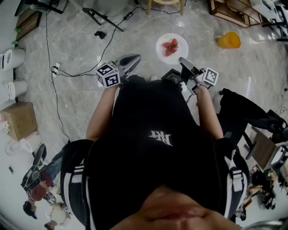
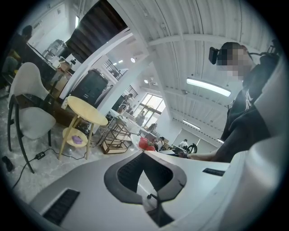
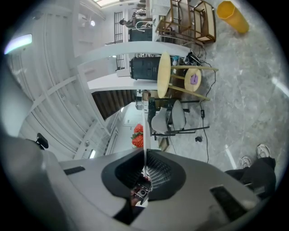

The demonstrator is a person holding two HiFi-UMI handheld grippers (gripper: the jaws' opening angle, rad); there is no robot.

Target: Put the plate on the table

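Left of the plate [image 1: 162, 54] and well apart from its rim, the left gripper [image 1: 133, 58] hangs over the grey floor [image 1: 76, 40] with its jaws closed tip to tip and nothing between them. Its own view shows only a red sliver of the strawberries [image 2: 145, 144] past those tips, and the plate under them is too small to make out there. In the head view the plate is held up over the floor with the strawberries at its middle. In the right gripper view it is edge-on, a thin white line [image 3: 144, 128] running down into the jaws. Touching the plate on its right, the right gripper [image 1: 183, 61] is clamped on the near rim (where pad meets rim is too small to see from the head). Beyond the plate the round yellow worktop [image 1: 165, 2] is cut off by the top edge of the head view, with little more than its legs showing. Both gripper views show it whole, apart from the plate. Farther right of the plate an orange cup [image 1: 229, 40] lies on the floor. The person's black shirt [image 1: 157, 130] fills the lower head view and hides the floor below the plate.
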